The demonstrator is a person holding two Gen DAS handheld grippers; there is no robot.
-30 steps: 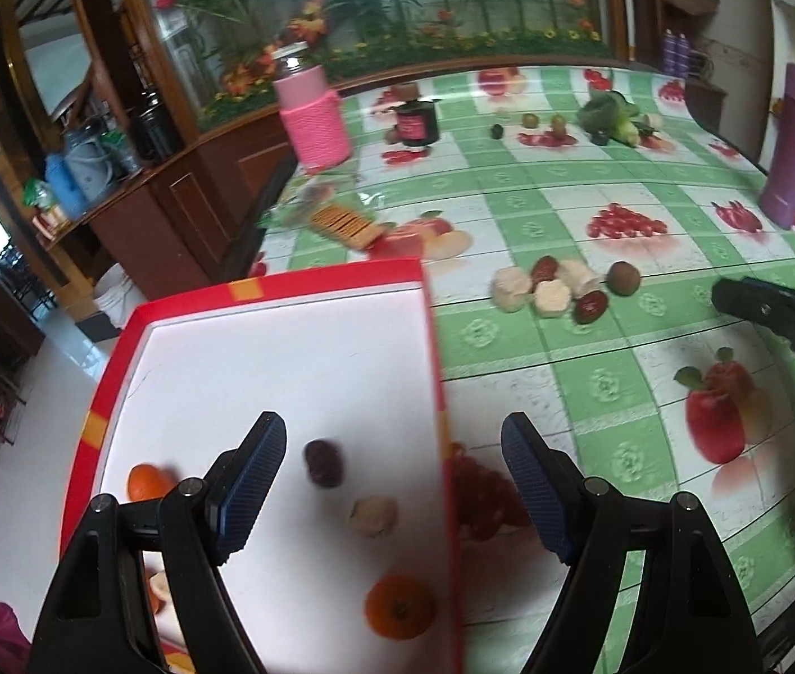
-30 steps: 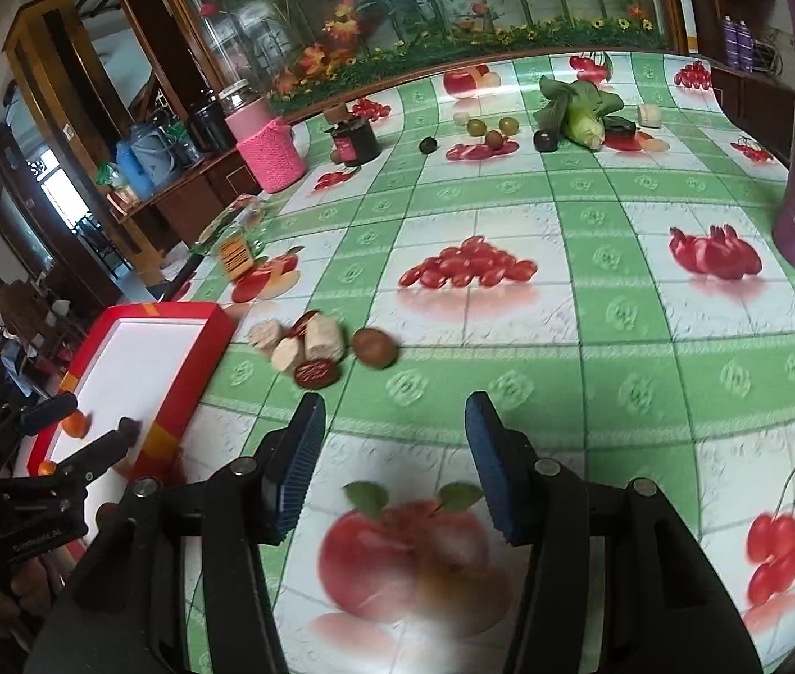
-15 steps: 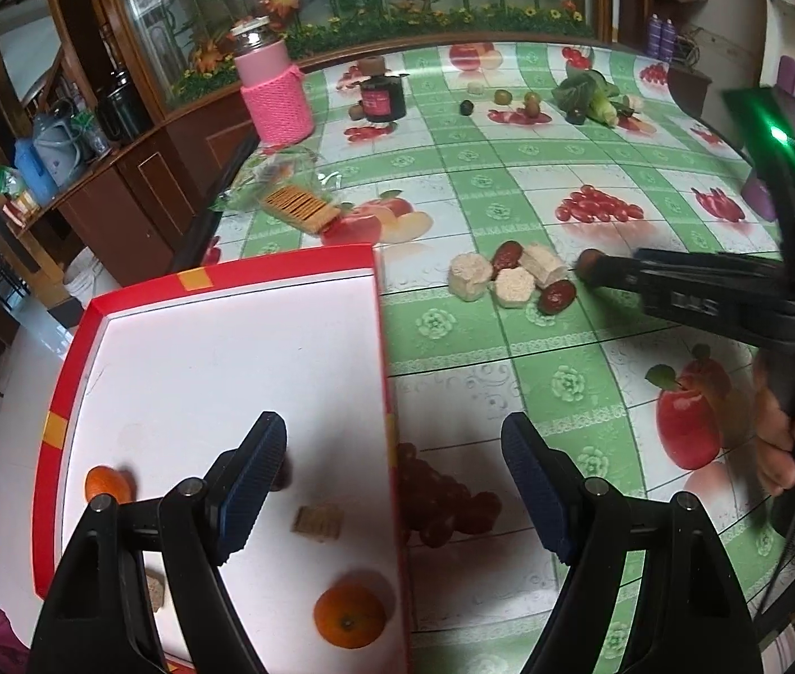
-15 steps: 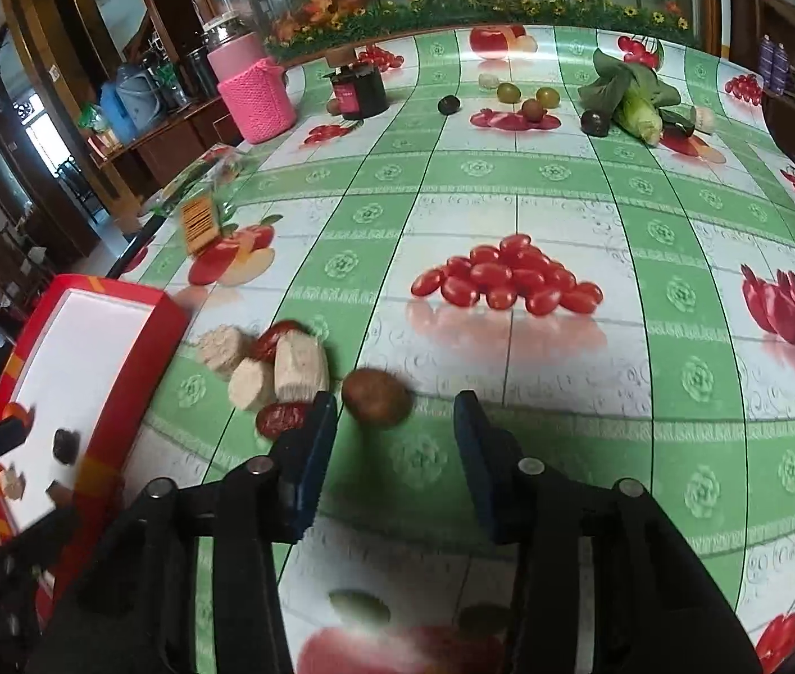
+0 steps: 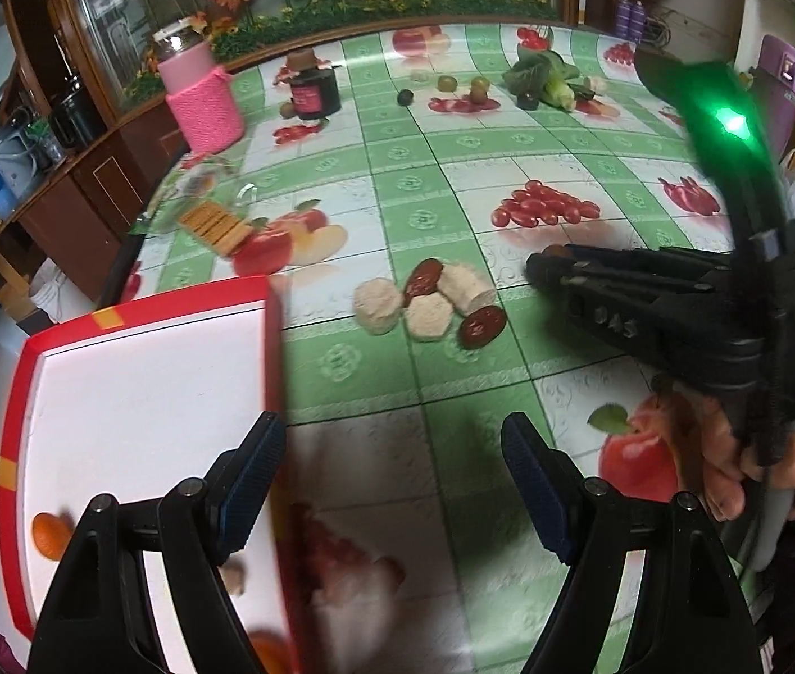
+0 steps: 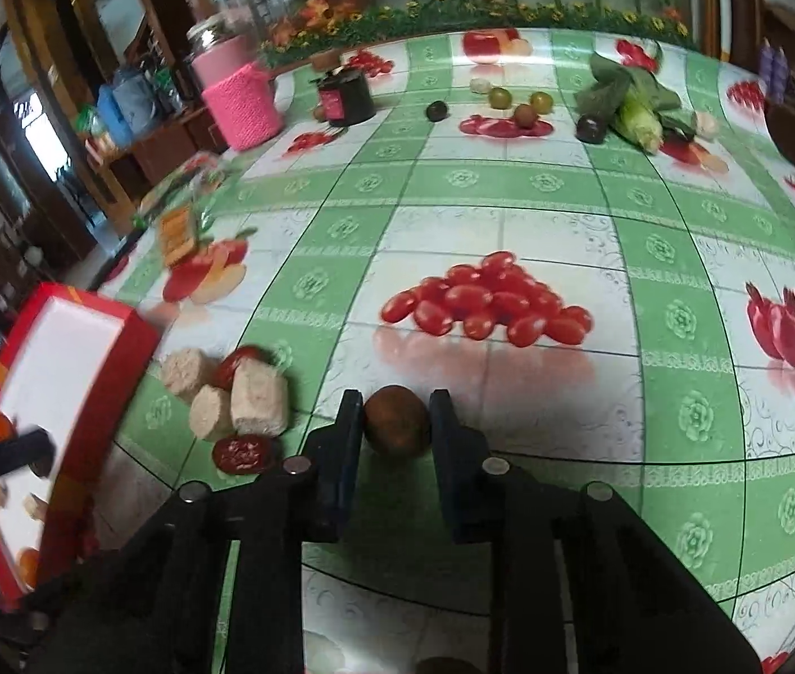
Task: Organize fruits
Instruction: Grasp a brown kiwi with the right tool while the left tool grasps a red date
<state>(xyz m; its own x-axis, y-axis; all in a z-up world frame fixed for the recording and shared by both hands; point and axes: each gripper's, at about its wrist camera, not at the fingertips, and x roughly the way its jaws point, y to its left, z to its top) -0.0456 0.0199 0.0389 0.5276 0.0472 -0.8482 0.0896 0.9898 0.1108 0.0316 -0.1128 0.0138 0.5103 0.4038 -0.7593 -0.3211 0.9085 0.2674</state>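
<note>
the small round brown fruit sits on the tablecloth just right of the date-and-chunk pile. it looks light, firm and prone to roll, best pinched across its middle. the right gripper reaches low, fingers narrowed against its sides. the left gripper hovers wide, empty, by the red tray.

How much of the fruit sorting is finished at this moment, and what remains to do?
Partly done: a few pieces, among them a small orange, already lie in the red tray. In hand: the right gripper has its fingers around the brown round fruit. The left gripper is open over the tray's edge. Left: the pale chunks and red dates beside the tray.
</note>
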